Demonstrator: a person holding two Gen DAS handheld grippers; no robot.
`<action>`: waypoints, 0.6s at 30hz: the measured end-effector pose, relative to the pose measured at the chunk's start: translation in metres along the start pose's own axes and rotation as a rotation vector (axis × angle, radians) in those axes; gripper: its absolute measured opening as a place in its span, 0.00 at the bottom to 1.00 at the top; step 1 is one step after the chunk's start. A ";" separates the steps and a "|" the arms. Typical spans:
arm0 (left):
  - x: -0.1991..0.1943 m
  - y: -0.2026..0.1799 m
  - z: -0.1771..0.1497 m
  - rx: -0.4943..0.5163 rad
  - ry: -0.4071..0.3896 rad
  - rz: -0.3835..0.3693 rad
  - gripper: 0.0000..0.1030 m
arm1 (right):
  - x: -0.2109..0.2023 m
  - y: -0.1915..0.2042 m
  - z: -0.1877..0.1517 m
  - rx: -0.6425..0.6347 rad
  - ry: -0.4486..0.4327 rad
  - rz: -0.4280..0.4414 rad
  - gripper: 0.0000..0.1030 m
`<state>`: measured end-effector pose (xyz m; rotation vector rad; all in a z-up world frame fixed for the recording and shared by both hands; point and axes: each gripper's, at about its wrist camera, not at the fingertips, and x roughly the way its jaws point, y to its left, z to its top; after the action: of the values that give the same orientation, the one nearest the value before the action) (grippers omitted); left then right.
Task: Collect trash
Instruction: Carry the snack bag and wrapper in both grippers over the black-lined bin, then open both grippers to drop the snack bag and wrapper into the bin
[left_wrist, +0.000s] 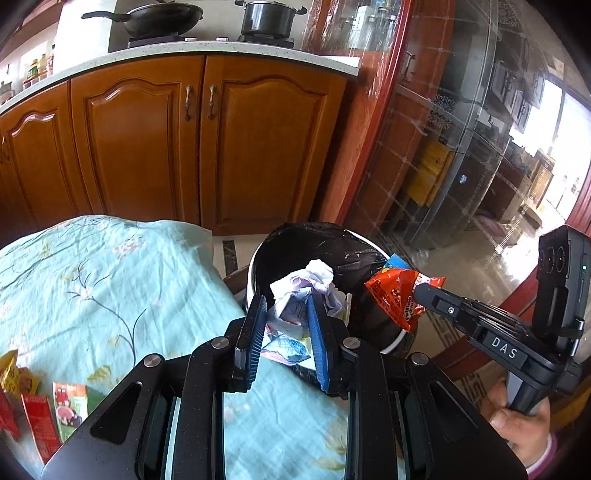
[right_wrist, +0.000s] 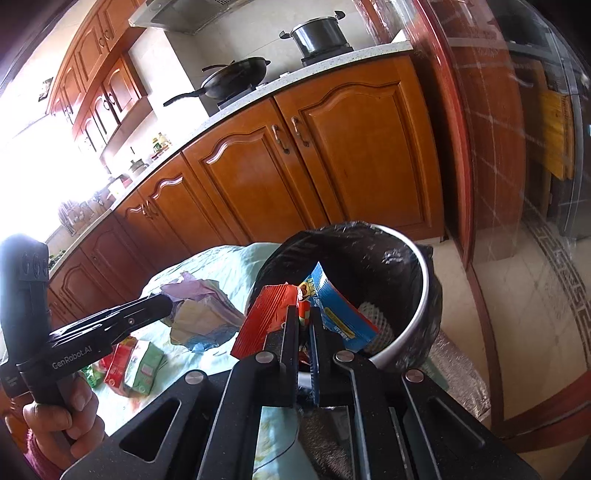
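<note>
My left gripper (left_wrist: 286, 301) is shut on a crumpled wad of white and lilac paper (left_wrist: 310, 284), held at the table's edge beside the trash bin (left_wrist: 295, 240). The bin is white with a black liner. My right gripper (right_wrist: 304, 312) is shut on a red snack wrapper (right_wrist: 264, 317), with a blue wrapper (right_wrist: 336, 310) beside it, over the bin's opening (right_wrist: 417, 266). In the left wrist view the right gripper (left_wrist: 419, 291) holds the orange-red wrapper (left_wrist: 397, 291) over the bin's right side. The left gripper (right_wrist: 166, 301) with its paper wad (right_wrist: 207, 314) shows in the right wrist view.
The table has a light blue flowered cloth (left_wrist: 92, 280). Several red and green snack wrappers lie on it at the near left (left_wrist: 55, 406), also visible in the right wrist view (right_wrist: 133, 362). Wooden kitchen cabinets (left_wrist: 184, 140) stand behind. A glass door (left_wrist: 461, 147) is to the right.
</note>
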<state>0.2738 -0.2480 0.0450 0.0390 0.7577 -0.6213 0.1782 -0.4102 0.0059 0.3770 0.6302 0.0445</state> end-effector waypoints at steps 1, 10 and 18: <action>0.006 -0.001 0.004 0.000 0.009 0.000 0.21 | 0.002 -0.002 0.003 -0.002 0.000 -0.005 0.04; 0.043 -0.014 0.019 0.038 0.060 0.008 0.21 | 0.030 -0.021 0.023 0.019 0.042 -0.019 0.04; 0.060 -0.020 0.019 0.057 0.088 0.017 0.21 | 0.046 -0.029 0.024 0.028 0.075 -0.030 0.04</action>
<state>0.3084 -0.3000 0.0231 0.1260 0.8241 -0.6281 0.2273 -0.4383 -0.0122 0.3939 0.7111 0.0214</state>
